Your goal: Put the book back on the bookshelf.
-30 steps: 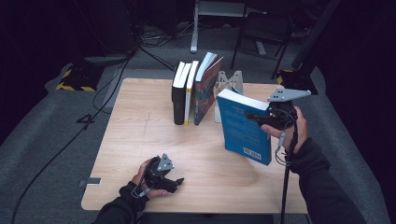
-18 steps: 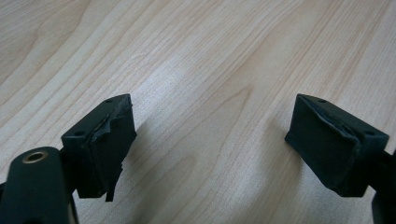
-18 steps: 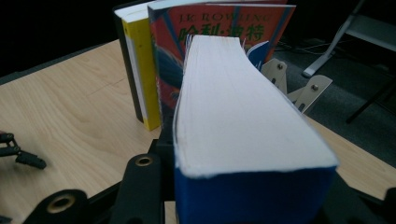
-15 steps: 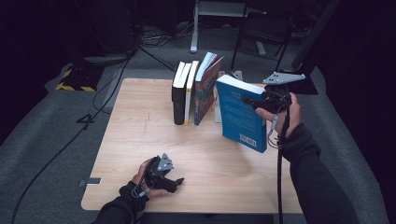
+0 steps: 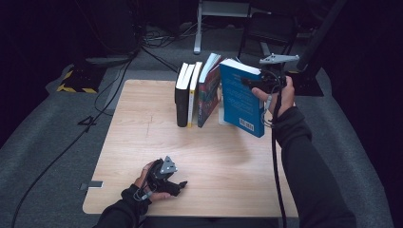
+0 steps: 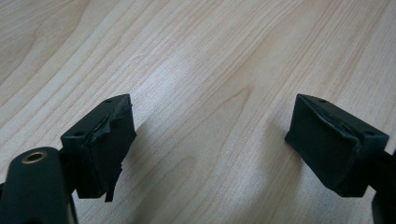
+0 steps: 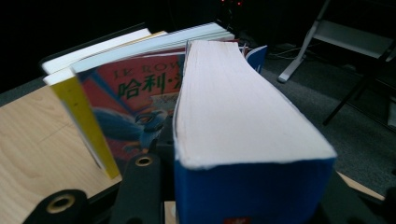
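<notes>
A thick blue book (image 5: 240, 97) hangs tilted above the back right of the wooden table (image 5: 142, 142), just right of a standing row. My right gripper (image 5: 252, 81) is shut on its top edge. In the right gripper view the blue book (image 7: 243, 121) fills the middle, its pale page block pinched between the jaws. The row holds a black book (image 5: 182, 97), a yellow-spined book (image 5: 194, 92) and a leaning red book (image 5: 209, 90). My left gripper (image 5: 179, 187) rests on the table near the front edge, open, with bare wood (image 6: 210, 56) between its fingers (image 6: 102, 144).
A pale bookend (image 5: 221, 114) stands behind the blue book at the row's right end. Off the table's back lie cables, a metal stand (image 5: 223, 14) and a chair (image 5: 266, 28). Grey carpet surrounds the table.
My right gripper has carried the blue book up and back-left, from the right side of the table to beside the red book. The left gripper has stayed put.
</notes>
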Demonstrator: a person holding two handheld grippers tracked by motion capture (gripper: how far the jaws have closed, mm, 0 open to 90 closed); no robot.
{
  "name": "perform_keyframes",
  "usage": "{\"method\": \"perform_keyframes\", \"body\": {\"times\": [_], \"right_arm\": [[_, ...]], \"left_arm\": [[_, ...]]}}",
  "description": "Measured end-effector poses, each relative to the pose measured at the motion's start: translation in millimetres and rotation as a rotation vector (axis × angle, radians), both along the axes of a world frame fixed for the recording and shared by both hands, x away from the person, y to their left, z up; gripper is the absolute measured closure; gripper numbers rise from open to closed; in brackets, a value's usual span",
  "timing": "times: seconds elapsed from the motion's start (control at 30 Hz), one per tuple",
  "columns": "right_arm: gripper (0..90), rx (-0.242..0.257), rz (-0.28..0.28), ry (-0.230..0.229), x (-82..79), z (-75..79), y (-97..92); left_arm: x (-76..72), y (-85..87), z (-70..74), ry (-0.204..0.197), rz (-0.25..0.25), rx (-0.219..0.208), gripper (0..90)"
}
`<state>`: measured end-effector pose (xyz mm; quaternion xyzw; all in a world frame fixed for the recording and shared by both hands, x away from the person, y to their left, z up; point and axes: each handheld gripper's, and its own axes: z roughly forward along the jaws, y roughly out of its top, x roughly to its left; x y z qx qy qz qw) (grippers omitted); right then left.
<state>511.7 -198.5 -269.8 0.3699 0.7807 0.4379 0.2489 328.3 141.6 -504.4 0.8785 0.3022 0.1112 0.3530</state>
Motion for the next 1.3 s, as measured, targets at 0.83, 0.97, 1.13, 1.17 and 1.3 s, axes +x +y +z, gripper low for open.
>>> {"method": "perform_keyframes", "body": {"times": [0.83, 0.97, 1.13, 1.17, 1.3], "right_arm": [[59.6, 0.080, -0.128, -0.015, 23.9, -35.6, 3.8], [59.4, 0.070, -0.116, -0.022, 10.6, -40.1, 0.8], [59.0, 0.098, -0.104, 0.009, -3.4, -50.4, -10.9], [59.0, 0.102, -0.099, 0.005, -7.2, -52.7, -13.1], [59.0, 0.105, -0.106, -0.011, -16.4, -56.4, -17.7]], "left_arm": [[0.3, 0.0, -0.1, 0.000, -0.002, -0.002, 14.9], [0.6, 0.1, 0.0, 0.000, -0.005, 0.000, 14.9], [1.2, -0.1, -0.3, -0.002, -0.008, -0.003, 14.9], [1.6, -0.1, -0.1, -0.003, -0.011, -0.001, 14.8], [2.4, -0.7, -0.2, -0.001, -0.010, -0.001, 14.8]]}}
